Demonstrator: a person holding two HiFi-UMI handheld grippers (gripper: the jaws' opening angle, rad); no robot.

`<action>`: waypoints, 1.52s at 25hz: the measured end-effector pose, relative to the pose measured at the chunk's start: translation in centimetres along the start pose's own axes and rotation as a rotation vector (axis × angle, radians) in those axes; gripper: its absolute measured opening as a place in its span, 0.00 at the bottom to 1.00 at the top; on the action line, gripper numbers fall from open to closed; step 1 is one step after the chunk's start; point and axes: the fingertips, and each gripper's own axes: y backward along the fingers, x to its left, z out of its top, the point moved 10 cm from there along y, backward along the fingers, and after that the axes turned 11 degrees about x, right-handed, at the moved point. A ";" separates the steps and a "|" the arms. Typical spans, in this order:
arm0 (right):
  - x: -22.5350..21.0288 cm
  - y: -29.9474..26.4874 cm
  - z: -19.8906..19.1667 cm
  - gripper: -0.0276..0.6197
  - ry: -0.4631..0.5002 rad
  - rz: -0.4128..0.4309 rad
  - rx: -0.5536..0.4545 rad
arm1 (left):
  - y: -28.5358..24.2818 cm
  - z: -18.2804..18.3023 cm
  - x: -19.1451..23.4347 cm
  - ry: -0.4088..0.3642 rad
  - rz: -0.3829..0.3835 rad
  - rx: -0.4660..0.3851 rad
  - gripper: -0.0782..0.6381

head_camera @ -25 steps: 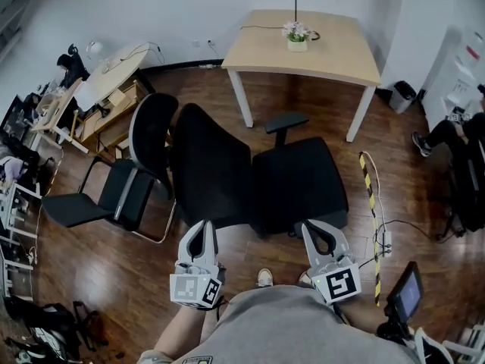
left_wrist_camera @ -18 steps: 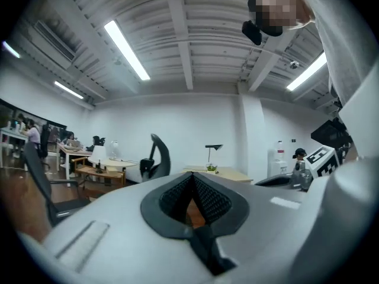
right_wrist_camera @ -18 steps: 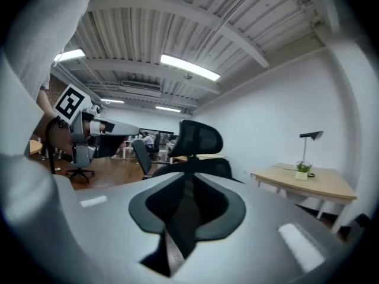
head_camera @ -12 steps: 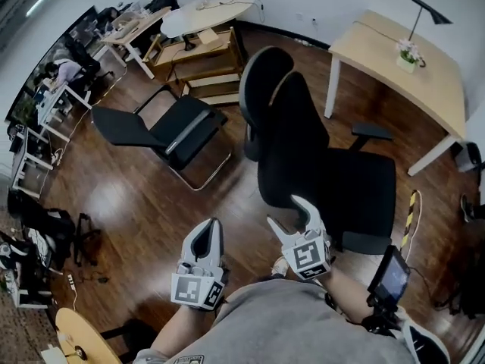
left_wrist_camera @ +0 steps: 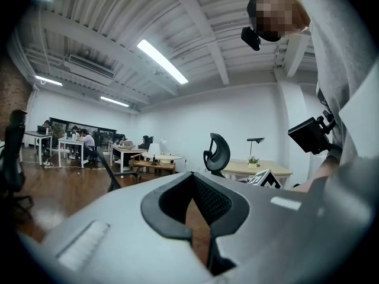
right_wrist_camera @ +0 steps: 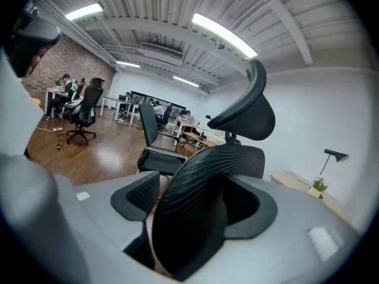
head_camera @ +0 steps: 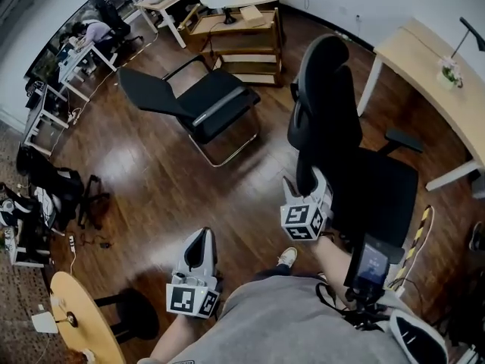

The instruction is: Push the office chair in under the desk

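The black office chair [head_camera: 379, 188] stands right of centre in the head view, its mesh backrest [head_camera: 326, 123] and headrest [head_camera: 322, 59] turned edge-on to me. The light wooden desk [head_camera: 424, 59] is beyond it at the upper right. My right gripper [head_camera: 313, 179] is at the backrest's lower edge. Its jaws are opening, and the backrest edge [right_wrist_camera: 201, 188] lies between them with a gap at the left pad. My left gripper [head_camera: 200, 237] hangs low over the floor, shut and empty, apart from the chair.
A black sled-base visitor chair [head_camera: 193, 101] stands left of the office chair, with a wooden shelf unit [head_camera: 242, 32] behind it. A flower pot [head_camera: 449, 73] sits on the desk. A yellow-black strip [head_camera: 417, 237] lies on the floor at right. A round wooden table [head_camera: 83, 328] is at lower left.
The head view has swung left. My right gripper rose from beside my body to the backrest edge and its jaws spread wide. The left gripper stayed low and shut.
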 end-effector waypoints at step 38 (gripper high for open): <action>3.4 18.7 -9.1 0.34 0.224 0.073 0.076 | -10.1 3.5 -1.3 -0.103 -0.264 -0.065 0.12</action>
